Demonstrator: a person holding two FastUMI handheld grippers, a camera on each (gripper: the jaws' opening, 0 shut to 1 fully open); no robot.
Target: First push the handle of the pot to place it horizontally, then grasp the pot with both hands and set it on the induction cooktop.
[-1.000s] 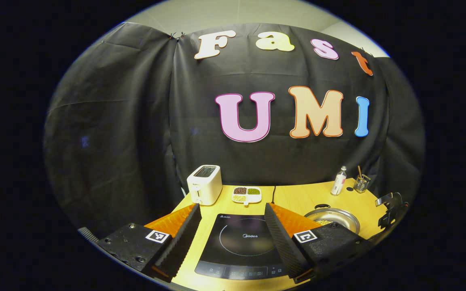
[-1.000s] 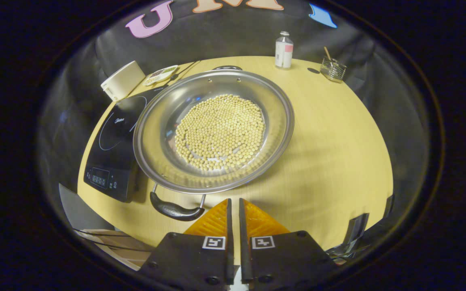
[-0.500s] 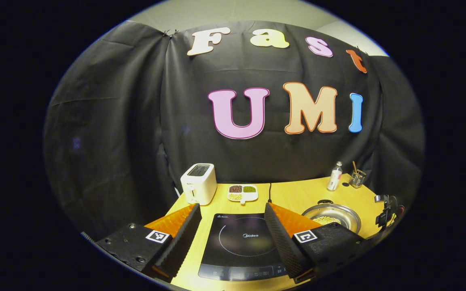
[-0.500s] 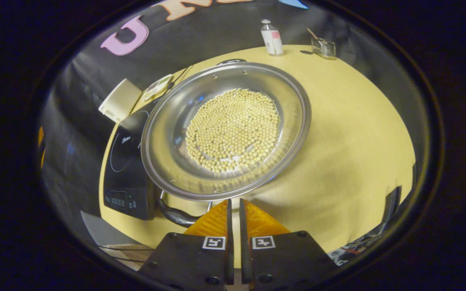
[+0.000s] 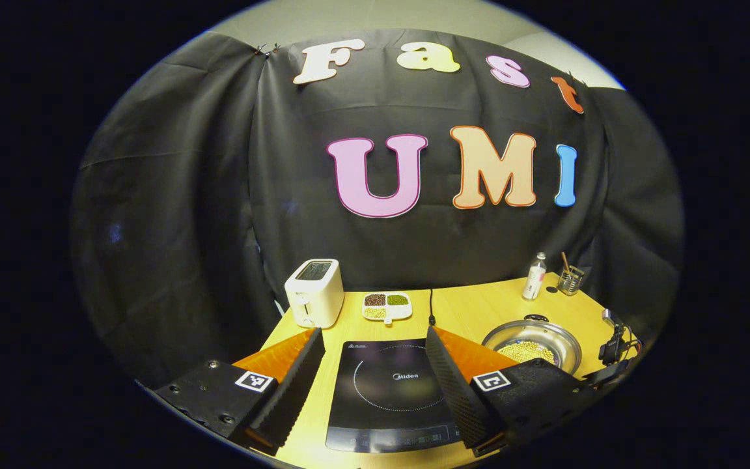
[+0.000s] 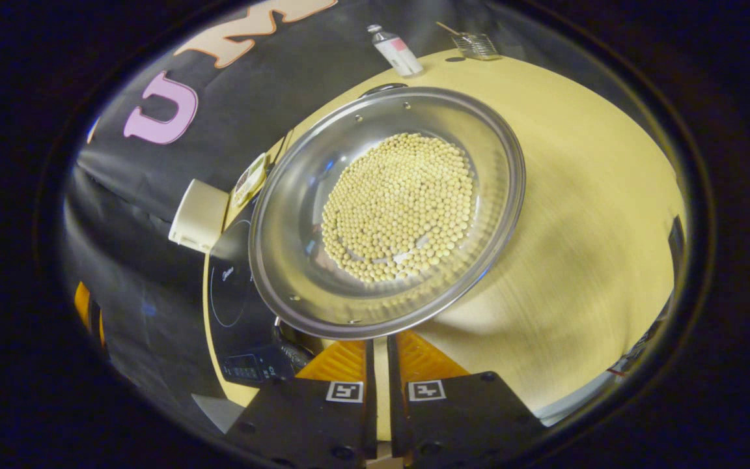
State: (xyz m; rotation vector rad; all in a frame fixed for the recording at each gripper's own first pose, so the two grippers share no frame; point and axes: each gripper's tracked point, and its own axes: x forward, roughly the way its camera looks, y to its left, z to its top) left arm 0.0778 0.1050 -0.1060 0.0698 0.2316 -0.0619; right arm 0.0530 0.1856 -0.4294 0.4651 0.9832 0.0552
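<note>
Pot point(image 6: 388, 202) w/ beans on surface point(image 6: 577, 215), just beside cooktop point(image 5: 394, 391), not on it. Right gripper point(image 6: 380, 345) nearly closed, holding nothing, tips at pot's near rim by handle point(image 6: 293, 352). Left gripper point(image 5: 375, 352) wide open, empty, above cooktop.

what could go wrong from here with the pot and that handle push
The pot is shallow and full of loose beans; a jerky push on its near handle by the right tool might spill some. The induction cooktop sits right against the pot's side, so a swinging pot could knock it. The left tool hangs open over the cooktop, away from the pot, so it can't steady anything.
</note>
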